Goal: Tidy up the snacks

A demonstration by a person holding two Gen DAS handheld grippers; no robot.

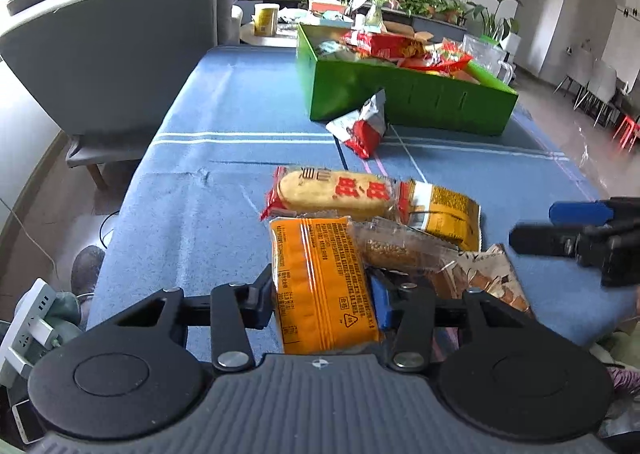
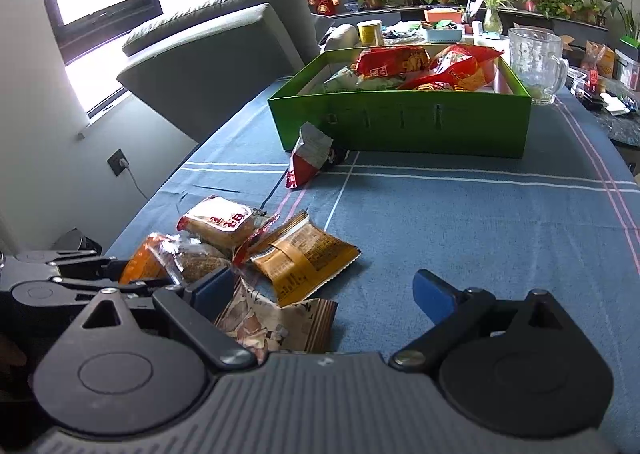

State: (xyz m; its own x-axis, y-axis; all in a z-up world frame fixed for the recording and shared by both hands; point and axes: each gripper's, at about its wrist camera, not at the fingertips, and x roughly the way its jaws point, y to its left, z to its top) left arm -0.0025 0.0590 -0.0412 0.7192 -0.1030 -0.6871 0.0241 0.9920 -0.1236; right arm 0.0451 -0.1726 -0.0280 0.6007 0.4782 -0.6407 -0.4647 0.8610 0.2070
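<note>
My left gripper (image 1: 324,296) is shut on an orange snack packet (image 1: 324,282) at the near edge of the blue tablecloth (image 1: 224,182). Beyond it lie a rice-cracker pack (image 1: 336,194), a yellow packet (image 1: 444,214), a clear grain bar (image 1: 396,250) and a brown patterned packet (image 1: 492,278). My right gripper (image 2: 324,294) is open above the brown packet (image 2: 280,324), beside the yellow packet (image 2: 304,262). A red-and-white packet (image 2: 310,158) lies in front of the green box (image 2: 400,122), which holds several snack bags.
A grey armchair (image 1: 120,46) stands left of the table. A clear glass pitcher (image 2: 536,62) sits behind the box at right. A yellow cup (image 2: 370,32) and potted plants are further back. A power strip (image 1: 28,318) lies at the lower left.
</note>
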